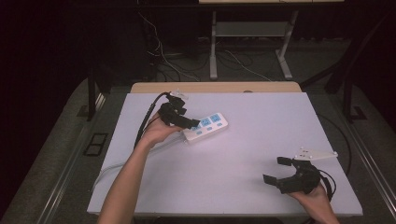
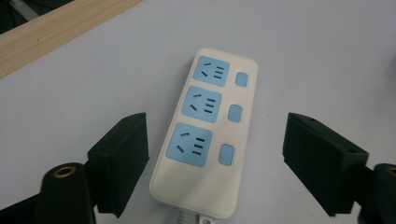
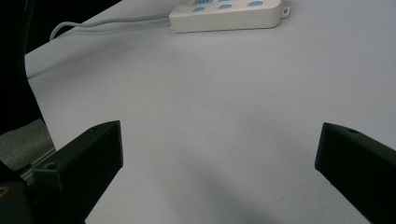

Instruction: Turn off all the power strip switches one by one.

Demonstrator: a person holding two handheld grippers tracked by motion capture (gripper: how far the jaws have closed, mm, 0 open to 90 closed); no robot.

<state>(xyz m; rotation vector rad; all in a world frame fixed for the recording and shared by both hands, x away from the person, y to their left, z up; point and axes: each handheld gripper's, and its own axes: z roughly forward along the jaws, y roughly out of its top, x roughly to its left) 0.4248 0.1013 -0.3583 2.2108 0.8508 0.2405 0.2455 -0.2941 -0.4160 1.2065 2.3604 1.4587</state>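
Observation:
A white power strip (image 1: 208,126) with three blue sockets and three blue switches lies flat on the white tabletop (image 1: 243,158), left of centre. Its pale cable (image 3: 107,23) runs off toward the table's left edge. My left gripper (image 1: 191,123) hovers over the strip's cable end, open, with the strip (image 2: 205,135) lying between its two jaws and touching neither. My right gripper (image 1: 276,171) is near the front right of the table, open and well apart from the strip (image 3: 229,14), with bare tabletop between its jaws.
A wooden strip (image 1: 215,87) borders the table's far edge. Beyond it stand a desk frame (image 1: 250,42) and loose cables on a dark floor. A black cable (image 1: 147,119) trails from the left gripper across the table's left side.

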